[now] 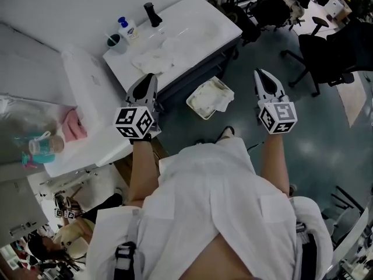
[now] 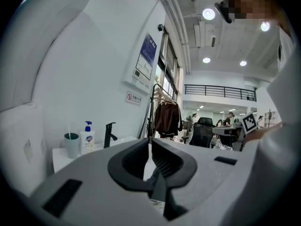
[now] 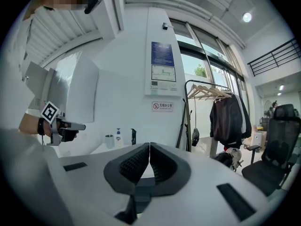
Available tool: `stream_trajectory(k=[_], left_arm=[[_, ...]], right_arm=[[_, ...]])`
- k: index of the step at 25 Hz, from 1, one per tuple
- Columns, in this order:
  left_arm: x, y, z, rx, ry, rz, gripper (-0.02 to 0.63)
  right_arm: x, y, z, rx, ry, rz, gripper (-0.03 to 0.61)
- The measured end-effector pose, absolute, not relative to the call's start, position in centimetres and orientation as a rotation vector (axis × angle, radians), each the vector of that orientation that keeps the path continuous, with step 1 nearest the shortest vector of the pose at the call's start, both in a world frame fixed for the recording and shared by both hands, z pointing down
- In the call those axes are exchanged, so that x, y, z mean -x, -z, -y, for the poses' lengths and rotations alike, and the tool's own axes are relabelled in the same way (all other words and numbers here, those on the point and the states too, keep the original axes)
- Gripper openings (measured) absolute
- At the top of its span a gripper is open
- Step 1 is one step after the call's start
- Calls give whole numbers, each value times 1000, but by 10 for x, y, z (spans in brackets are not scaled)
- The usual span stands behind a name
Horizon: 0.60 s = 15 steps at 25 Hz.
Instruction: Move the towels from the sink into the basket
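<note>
Sink counter (image 1: 204,16) stood ahead; towels (image 1: 152,58) lay heaped just beyond left gripper (image 1: 149,79), basket (image 1: 195,109) on floor between it and right gripper (image 1: 260,74). Both were clamped closed, empty, probably poised to reach.

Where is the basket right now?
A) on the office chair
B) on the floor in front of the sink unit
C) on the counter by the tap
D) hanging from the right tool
B: the basket sits on the floor below the counter.
</note>
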State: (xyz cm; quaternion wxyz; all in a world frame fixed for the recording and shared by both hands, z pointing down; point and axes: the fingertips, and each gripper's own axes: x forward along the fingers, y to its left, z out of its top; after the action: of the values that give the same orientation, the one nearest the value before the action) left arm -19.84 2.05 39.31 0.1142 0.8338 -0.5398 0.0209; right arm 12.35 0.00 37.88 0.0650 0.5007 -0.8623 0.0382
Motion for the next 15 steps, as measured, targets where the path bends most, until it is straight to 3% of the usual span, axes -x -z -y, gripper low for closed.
stream_trajectory(k=[15], left_arm=[[163,-410,40,-2407,-122,1595,28]], right_arm=[[-142,-394,68,-1400,-150,2636,28]])
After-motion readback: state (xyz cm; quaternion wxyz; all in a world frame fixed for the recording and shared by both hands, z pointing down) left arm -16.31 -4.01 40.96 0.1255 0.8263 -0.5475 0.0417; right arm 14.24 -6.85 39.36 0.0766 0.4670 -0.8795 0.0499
